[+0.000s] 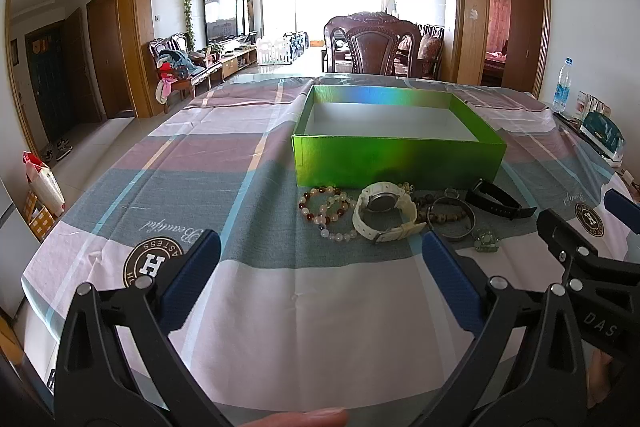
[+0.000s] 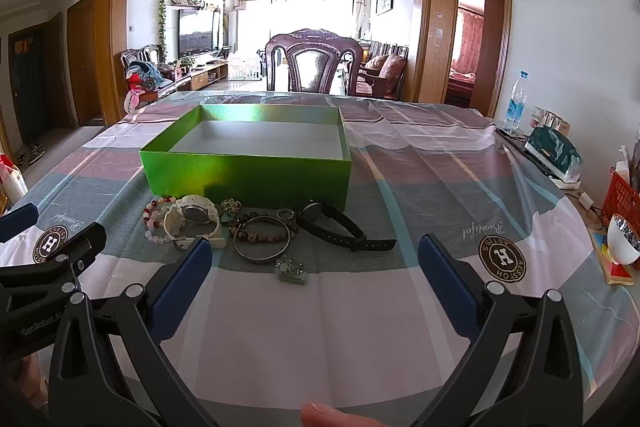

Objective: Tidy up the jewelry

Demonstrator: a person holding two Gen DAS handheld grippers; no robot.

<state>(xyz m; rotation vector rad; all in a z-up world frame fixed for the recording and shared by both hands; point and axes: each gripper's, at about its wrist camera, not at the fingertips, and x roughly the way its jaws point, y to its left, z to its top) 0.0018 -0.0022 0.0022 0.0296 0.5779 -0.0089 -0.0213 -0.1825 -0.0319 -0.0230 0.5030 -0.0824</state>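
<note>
A shiny green cardboard box (image 2: 248,173) with no lid is set on the striped pink and grey tablecloth (image 2: 400,307). Just in front of it, jewelry is laid in a row: a round beaded bracelet (image 2: 154,223) at the left, then a white plastic watch (image 2: 196,219), a thin metal bangle (image 2: 262,241), and a black strap watch (image 2: 340,227) at the right. A dark carved wooden chair (image 2: 314,67) is placed behind the table.
</note>
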